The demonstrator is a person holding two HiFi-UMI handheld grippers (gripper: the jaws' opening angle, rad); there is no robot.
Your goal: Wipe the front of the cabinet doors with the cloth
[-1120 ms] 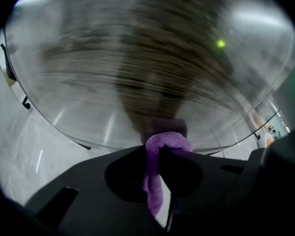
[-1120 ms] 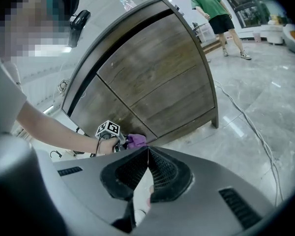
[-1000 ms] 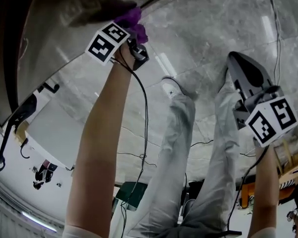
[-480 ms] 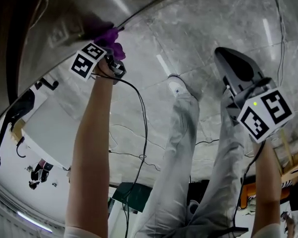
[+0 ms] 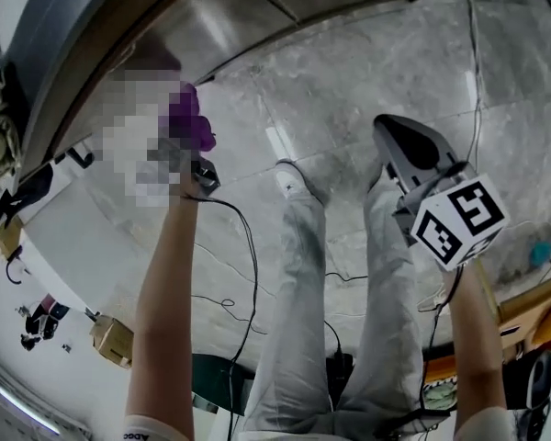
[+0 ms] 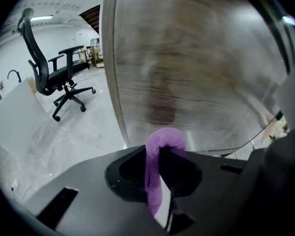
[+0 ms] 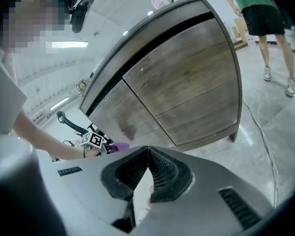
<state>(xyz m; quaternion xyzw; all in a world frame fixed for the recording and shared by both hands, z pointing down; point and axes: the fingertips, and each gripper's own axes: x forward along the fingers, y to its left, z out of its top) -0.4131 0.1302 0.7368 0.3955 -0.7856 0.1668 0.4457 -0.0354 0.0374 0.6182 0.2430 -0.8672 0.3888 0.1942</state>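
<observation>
Clamped tight in the left gripper (image 6: 160,154): the purple cloth (image 6: 164,137), one fold looping up past the jaw tips and a strip trailing down between the pads. Sits right up against the wooden cabinet door (image 6: 196,58), low on its front and near its left edge; hard to say from this blurred view whether touching or just off the wood. Shows from the right gripper view as a small purple tuft beside the left gripper, at the lower left of the cabinet (image 7: 187,87), just under a darker patch on the door. Appears in the head view above the outstretched left arm, against the cabinet's lower edge.

Nothing in the right gripper (image 7: 147,149): jaw tips together, a narrow gap widening below them with only light floor behind. Hangs well apart from the cabinet, out over the grey floor (image 5: 367,72), to the right of the person's legs (image 5: 298,274).

Off to the left of the door, a black office chair (image 6: 54,77). Near the cabinet's right end, a second person (image 7: 258,14) in a green top and dark shorts.
</observation>
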